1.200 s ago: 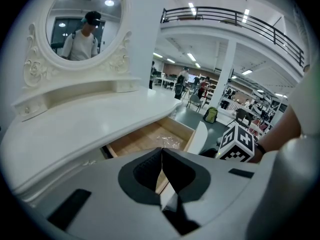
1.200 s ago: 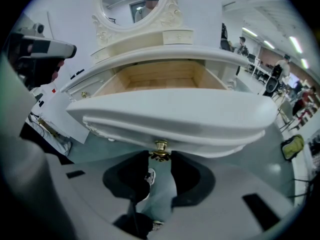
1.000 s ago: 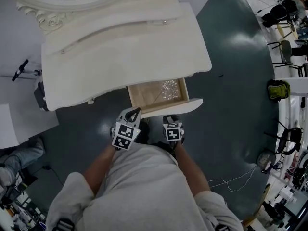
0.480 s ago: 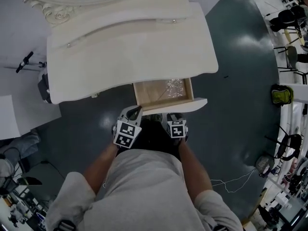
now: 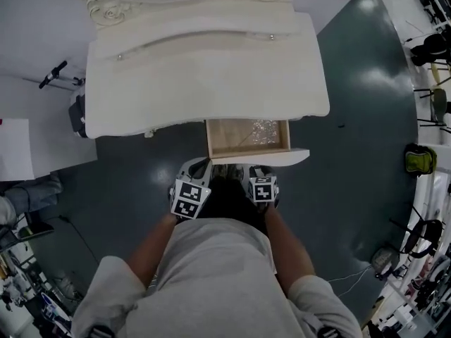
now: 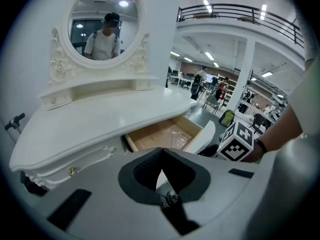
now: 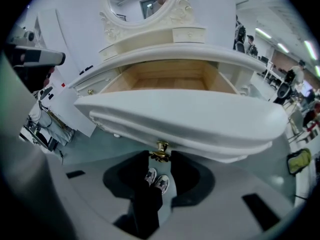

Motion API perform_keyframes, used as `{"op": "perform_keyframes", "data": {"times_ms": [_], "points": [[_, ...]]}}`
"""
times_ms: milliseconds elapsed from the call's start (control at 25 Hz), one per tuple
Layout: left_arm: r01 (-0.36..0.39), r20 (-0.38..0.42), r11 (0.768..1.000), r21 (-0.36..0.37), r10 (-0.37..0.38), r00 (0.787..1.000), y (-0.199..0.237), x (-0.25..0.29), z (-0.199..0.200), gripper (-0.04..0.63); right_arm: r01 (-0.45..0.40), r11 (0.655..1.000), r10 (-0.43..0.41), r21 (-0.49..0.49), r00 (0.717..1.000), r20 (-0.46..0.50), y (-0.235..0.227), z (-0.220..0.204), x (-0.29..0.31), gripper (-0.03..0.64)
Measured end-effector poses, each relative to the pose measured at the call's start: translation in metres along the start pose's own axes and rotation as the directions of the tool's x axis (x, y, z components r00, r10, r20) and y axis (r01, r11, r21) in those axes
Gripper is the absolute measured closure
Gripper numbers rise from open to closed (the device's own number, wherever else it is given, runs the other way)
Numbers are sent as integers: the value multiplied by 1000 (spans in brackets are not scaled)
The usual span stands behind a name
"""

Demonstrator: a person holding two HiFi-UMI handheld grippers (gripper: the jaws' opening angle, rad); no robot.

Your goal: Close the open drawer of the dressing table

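A light grey short-sleeved T-shirt was worn with dark trousers and grey-and-white trainers. A dark band was fitted at the right wrist. The left gripper and right gripper were housed in grey shells. Each was topped by a marker cube printed with black-and-white squares. The jaws were lined with black padding, and a metal screw was set at the left pivot.

Drawer under dressing table
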State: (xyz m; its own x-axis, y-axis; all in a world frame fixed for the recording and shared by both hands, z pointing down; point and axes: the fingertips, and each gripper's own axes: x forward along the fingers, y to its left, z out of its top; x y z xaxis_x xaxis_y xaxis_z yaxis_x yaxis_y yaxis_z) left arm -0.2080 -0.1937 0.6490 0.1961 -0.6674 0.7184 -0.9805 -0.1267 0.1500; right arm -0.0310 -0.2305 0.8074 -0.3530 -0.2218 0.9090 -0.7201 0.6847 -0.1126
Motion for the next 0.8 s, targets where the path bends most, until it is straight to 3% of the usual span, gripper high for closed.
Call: {"op": "perform_keyframes", "data": {"times_ms": [600,800], "points": [[-139,47,981,-137,146,988,-8,8,-10,588,-36,997,44,-69,993,109,-2,12,10,469],[-156,63,979,-134,165,984,-10,7,-1,588,-49,995,57,-82,993,102,1,15,9,471]]}}
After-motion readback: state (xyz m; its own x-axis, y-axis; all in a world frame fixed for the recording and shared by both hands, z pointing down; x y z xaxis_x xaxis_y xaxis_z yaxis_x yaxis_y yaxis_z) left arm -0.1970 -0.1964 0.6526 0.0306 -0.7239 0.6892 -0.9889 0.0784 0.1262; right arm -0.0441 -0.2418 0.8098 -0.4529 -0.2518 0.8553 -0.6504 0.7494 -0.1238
